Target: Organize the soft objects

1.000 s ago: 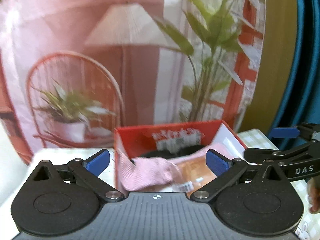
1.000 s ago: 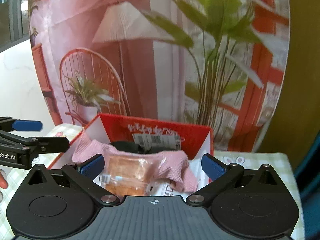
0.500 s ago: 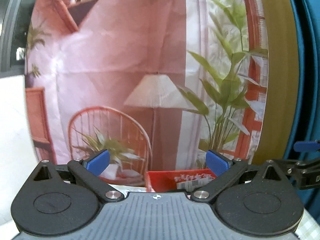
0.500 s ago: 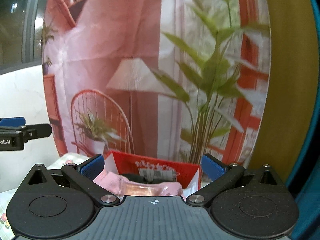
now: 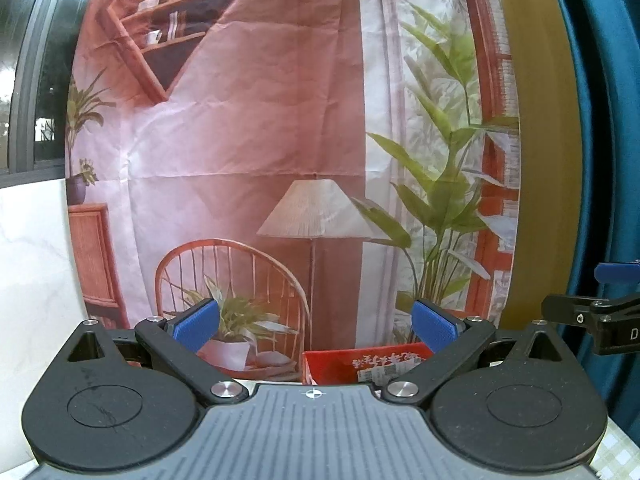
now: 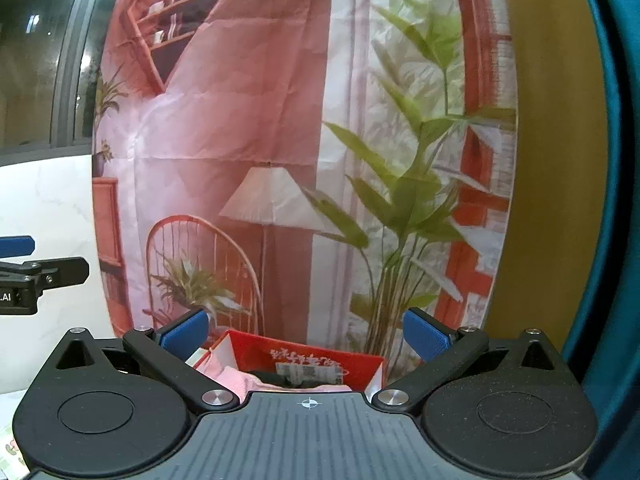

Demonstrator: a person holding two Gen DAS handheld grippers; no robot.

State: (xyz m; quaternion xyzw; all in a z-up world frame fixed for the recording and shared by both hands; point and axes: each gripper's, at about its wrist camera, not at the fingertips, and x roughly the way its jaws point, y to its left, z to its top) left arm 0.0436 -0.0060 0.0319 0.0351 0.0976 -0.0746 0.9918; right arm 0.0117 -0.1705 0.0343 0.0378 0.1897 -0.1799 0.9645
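Note:
A red cardboard box (image 6: 320,356) stands low ahead, mostly hidden behind the gripper body; pink cloth (image 6: 236,380) and something dark lie in it. Only its back wall shows in the left wrist view (image 5: 360,364). My left gripper (image 5: 316,326) is open and empty, raised above and behind the box. My right gripper (image 6: 306,334) is open and empty, also raised behind the box. The right gripper shows at the right edge of the left wrist view (image 5: 600,316); the left gripper shows at the left edge of the right wrist view (image 6: 36,276).
A printed backdrop (image 5: 280,140) with a chair, lamp and plant hangs behind the box. A white wall (image 5: 32,280) is at the left, a teal curtain (image 5: 608,120) at the right. A checked tablecloth (image 5: 616,456) shows at the lower right.
Both grippers have lifted and tilted up away from the box, so the box and its cloth have sunk to the bottom of both views. Both stay open and empty.

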